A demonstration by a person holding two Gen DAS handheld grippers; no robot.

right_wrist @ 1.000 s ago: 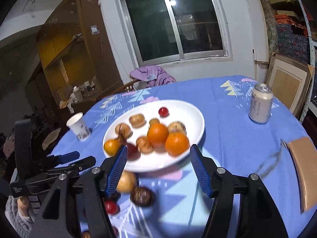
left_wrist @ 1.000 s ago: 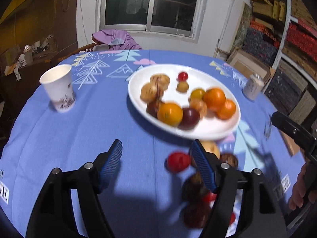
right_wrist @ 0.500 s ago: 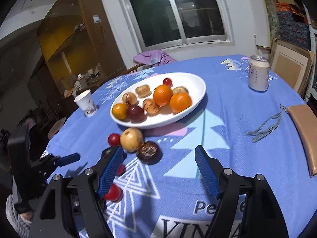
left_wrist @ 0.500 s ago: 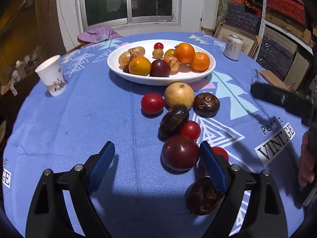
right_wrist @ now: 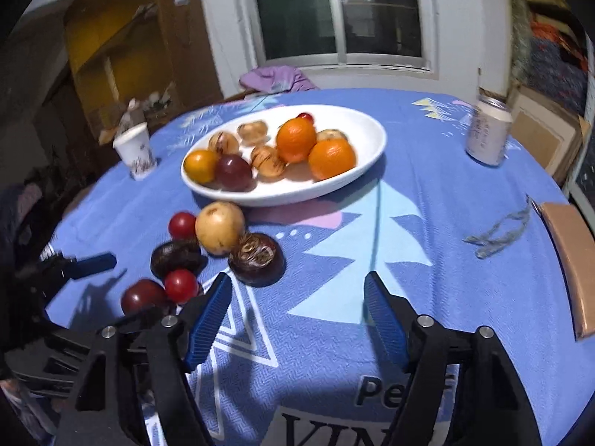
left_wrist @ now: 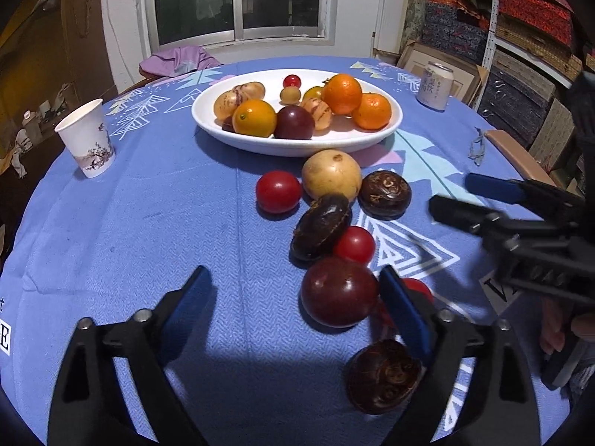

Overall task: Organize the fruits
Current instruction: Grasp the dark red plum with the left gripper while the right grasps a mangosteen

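Observation:
A white plate (left_wrist: 208, 126) (right_wrist: 372, 137) holds oranges, plums and other small fruits. Loose fruits lie on the blue cloth in front of it: a yellow round fruit (left_wrist: 331, 174) (right_wrist: 220, 227), red tomatoes (left_wrist: 278, 191), dark brown fruits (left_wrist: 385, 194) (right_wrist: 256, 258) and a dark red plum (left_wrist: 338, 291) (right_wrist: 143, 297). My left gripper (left_wrist: 293, 308) is open and empty, low over the cloth, with the plum just inside its right finger. My right gripper (right_wrist: 297, 319) is open and empty over bare cloth, right of the loose fruits; it also shows in the left wrist view (left_wrist: 479, 200).
A paper cup (left_wrist: 87, 137) (right_wrist: 134, 150) stands at the left. A drink can (left_wrist: 435, 85) (right_wrist: 487, 132) stands at the right. A brown flat pouch with a grey cord (right_wrist: 569, 252) lies at the table's right edge. Shelves and boxes line the right wall.
Both grippers have pulled back from the plate and dropped lower toward the loose fruits. The left gripper now has the dark red plum beside its right finger. Both stay open.

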